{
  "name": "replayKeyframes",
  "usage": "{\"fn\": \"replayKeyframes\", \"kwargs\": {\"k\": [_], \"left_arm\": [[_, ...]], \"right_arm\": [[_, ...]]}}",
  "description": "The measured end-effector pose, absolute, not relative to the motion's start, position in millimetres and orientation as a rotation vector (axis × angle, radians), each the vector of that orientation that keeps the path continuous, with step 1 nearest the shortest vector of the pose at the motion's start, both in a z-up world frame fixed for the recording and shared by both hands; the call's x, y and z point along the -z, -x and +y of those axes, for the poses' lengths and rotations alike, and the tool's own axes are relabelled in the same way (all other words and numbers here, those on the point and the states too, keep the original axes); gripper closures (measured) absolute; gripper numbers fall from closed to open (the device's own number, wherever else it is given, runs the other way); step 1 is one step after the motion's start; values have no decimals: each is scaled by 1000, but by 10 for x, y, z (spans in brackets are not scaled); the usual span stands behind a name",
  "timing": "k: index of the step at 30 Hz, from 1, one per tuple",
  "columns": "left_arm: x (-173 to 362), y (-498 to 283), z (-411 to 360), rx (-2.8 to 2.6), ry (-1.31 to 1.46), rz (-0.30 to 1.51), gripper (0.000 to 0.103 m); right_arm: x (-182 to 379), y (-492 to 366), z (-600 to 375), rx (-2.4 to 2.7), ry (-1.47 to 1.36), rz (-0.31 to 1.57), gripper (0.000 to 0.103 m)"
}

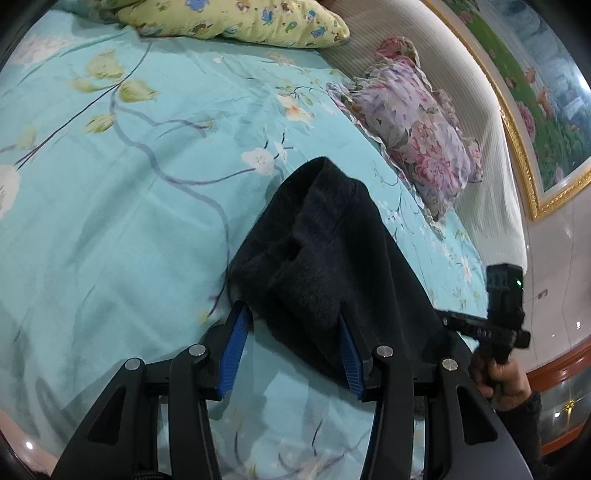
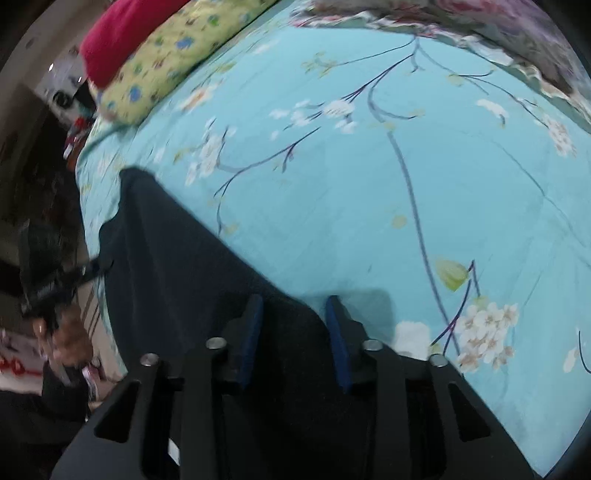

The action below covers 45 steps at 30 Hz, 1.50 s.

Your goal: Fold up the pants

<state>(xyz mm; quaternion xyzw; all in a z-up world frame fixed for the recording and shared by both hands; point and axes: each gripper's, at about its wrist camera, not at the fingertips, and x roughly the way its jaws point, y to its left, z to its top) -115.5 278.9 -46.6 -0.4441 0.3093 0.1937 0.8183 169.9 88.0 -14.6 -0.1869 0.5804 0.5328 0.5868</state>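
Note:
The black pants lie bunched on the turquoise floral bedsheet. My left gripper has its jaws wide apart, and the near edge of the pants drapes over the two blue fingertips without being pinched. The right gripper's body shows at the right edge of the left wrist view, held in a hand. In the right wrist view the pants spread from the left down under my right gripper, whose jaws stand apart with the fabric lying between them.
A yellow patterned pillow lies at the far side of the bed. A pink floral pillow rests at the right by the white headboard. A red cushion sits beside the yellow pillow. The bed edge drops off at left.

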Motion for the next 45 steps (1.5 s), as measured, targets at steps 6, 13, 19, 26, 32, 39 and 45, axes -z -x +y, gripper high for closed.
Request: {"fn": "replayKeyframes", "kwargs": {"k": [6,13,19,26,32,39,45], "left_arm": [[257,1048,2688,-407,853,605,80],[-291,1343,2436,-339,735,487,81],[-9,1358,2564,-373,683,541,81],[282,1447,2688,-395,718,618,66],[-30,1673,2569,-432,685,553,58],[-333,1373,2153,-304,580,580,56],[-374,883,1609,-153,501,647,53]], "right_arm": [[-105,-1530,761,-1202,486,1179,90],[-546,-1470,741,-1093,418,924,93],[-241,-1388,873,-1039,403,880,93],[21,-1568,719,-1006,209,988,73],[-314,-1454,183,-985,48,945,66],[-458,-1317,-560,-911,-69,941,62],[-511,-1223,-1226,-812,-123,934,62]]}}
